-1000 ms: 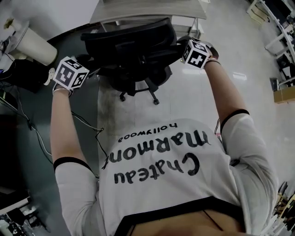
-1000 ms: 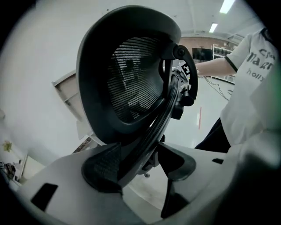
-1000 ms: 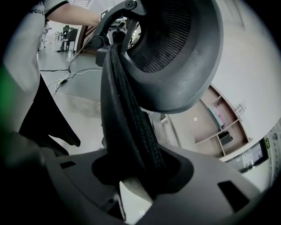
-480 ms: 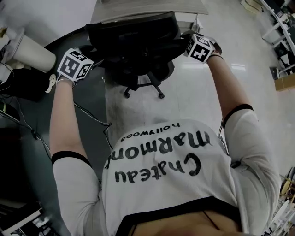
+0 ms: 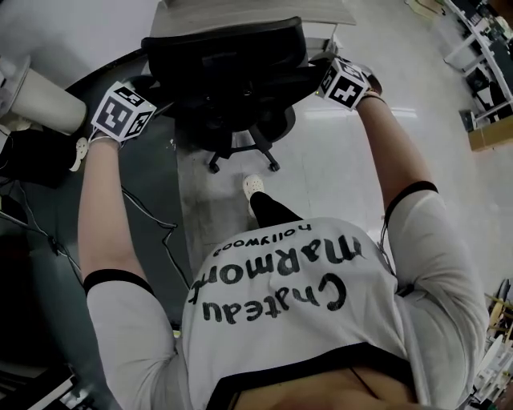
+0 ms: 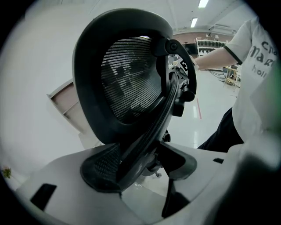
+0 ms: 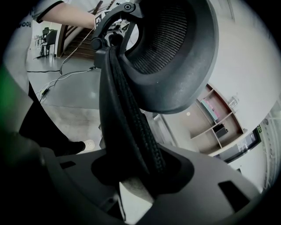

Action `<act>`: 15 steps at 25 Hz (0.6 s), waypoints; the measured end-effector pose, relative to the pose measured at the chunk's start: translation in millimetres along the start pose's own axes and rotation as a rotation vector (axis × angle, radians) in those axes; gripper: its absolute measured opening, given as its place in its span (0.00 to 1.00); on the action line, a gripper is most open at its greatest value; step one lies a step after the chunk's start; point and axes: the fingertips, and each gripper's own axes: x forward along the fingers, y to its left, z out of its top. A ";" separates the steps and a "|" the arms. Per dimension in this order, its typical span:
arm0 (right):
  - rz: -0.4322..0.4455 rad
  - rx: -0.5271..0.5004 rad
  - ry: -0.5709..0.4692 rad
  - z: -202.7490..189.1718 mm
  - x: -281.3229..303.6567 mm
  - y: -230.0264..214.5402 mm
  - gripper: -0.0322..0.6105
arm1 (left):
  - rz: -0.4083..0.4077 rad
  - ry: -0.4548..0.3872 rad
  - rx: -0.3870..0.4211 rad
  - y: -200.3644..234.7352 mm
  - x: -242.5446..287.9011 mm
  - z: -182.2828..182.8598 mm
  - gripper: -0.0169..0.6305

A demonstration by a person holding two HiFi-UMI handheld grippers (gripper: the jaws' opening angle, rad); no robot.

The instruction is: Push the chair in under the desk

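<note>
A black mesh office chair (image 5: 224, 72) stands with its seat partly under the pale desk (image 5: 248, 16). My left gripper (image 5: 156, 92) is at the backrest's left edge and my right gripper (image 5: 317, 68) at its right edge. In the left gripper view the backrest rim (image 6: 131, 132) runs between the wide jaws of the gripper (image 6: 140, 169). It rests against one pad, with a gap at the other. In the right gripper view the gripper (image 7: 140, 171) is shut on the padded backrest edge (image 7: 127, 110).
The person's white shoe (image 5: 253, 185) is just behind the chair's wheeled base (image 5: 240, 156). A white cylinder (image 5: 36, 96) and dark gear stand at the left. Cables (image 5: 152, 216) trail over the dark floor patch. Shelving (image 5: 481, 56) and a box (image 5: 489, 132) are at far right.
The chair and both grippers have shifted slightly farther toward the desk. The person's foot has stepped forward into view behind the chair base.
</note>
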 end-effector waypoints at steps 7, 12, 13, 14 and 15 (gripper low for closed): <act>-0.025 0.021 0.014 24.5 16.0 -10.0 0.32 | 0.126 0.069 0.076 38.5 12.1 -15.5 0.48; -0.035 0.041 0.023 35.2 26.6 -32.5 0.32 | 0.127 0.109 0.083 73.3 21.8 -7.8 0.48; -0.040 0.046 0.024 36.2 28.0 -37.2 0.32 | 0.125 0.115 0.083 79.4 25.0 -5.0 0.48; -0.043 0.049 0.024 37.2 30.3 -39.8 0.32 | 0.120 0.120 0.082 83.8 28.1 -4.3 0.48; -0.044 0.050 0.023 37.7 33.6 -40.8 0.32 | 0.111 0.123 0.079 86.3 31.0 -5.2 0.49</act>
